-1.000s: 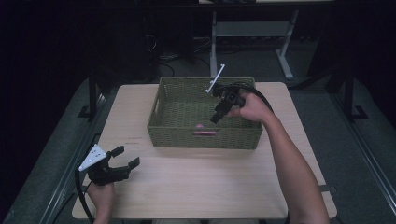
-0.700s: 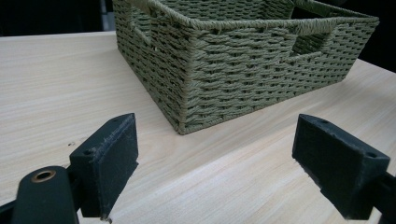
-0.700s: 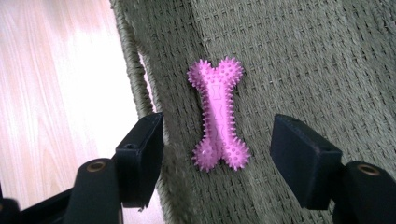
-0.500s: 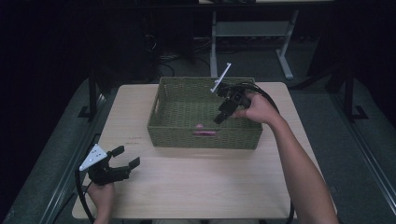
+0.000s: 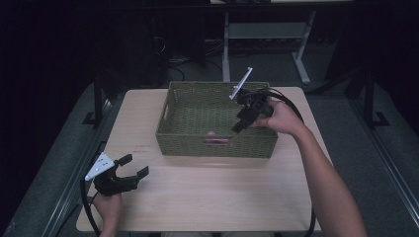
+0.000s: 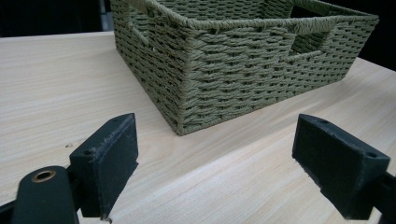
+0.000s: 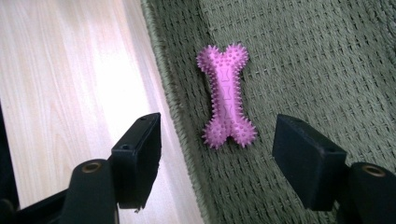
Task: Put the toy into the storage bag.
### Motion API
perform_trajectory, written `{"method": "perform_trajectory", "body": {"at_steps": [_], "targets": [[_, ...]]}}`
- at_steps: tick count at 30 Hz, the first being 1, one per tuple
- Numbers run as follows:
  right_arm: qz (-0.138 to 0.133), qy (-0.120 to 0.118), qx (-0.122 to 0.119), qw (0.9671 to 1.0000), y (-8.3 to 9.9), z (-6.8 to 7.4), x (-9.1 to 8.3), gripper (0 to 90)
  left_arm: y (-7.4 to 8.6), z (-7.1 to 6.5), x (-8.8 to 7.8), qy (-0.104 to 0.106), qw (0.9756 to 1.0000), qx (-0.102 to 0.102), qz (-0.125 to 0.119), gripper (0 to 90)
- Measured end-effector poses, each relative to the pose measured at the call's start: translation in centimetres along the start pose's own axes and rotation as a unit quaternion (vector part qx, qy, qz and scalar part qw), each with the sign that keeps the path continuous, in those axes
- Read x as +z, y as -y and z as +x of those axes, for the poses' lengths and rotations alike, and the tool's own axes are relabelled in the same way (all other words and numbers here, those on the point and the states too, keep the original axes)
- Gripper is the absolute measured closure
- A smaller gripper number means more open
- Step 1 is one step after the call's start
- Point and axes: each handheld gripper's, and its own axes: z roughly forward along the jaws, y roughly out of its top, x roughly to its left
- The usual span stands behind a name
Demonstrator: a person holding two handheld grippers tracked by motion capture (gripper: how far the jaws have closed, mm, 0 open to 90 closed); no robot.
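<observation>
A green woven basket [image 5: 178, 137] stands at the far middle of the light wooden table [image 5: 207, 197]. A pink spiked bone toy [image 7: 227, 97] lies on the basket floor against its near wall, seen from above as a pink spot [image 5: 211, 133]. My right gripper [image 5: 239, 122] hangs open over the basket's right part, tilted down, and the bone toy lies below and between its jaws, untouched. At the table's near left corner my left gripper [image 5: 134, 166] rests open, its jaws aimed at a corner of the basket [image 6: 187, 84] with nothing between them.
A pink label [image 5: 217, 141] shows on the basket's near wall. Bare tabletop spreads in front of the basket. Beyond the table stand a white metal frame [image 5: 267, 34] and cables on a dark floor. The right gripper's cable [image 5: 291, 106] loops over the hand.
The right gripper has drifted slightly toward the basket's far right side and tilted. The left gripper has stayed where it was.
</observation>
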Motion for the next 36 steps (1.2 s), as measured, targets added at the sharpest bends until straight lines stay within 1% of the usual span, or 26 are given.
{"method": "perform_trajectory", "body": {"at_steps": [8,12,18,36], "targets": [[0.004,0.004,0.007,1.0000,1.4,0.3,-0.3,31.8,0.0,-0.1,0.1,0.001,1.0000,0.002,0.001,13.9],[-0.003,0.005,0.007,1.0000,1.9,0.5,-0.6,31.8,0.0,-0.1,0.1,0.001,1.0000,0.002,0.001,13.9],[-0.005,0.010,0.010,0.9999,2.9,0.9,-1.1,31.2,0.0,-0.2,0.2,0.001,1.0000,0.001,0.001,13.9],[-0.018,0.013,0.013,0.9997,5.4,2.1,-1.5,29.5,0.0,-0.2,0.2,0.001,1.0000,0.005,0.000,13.9]]}}
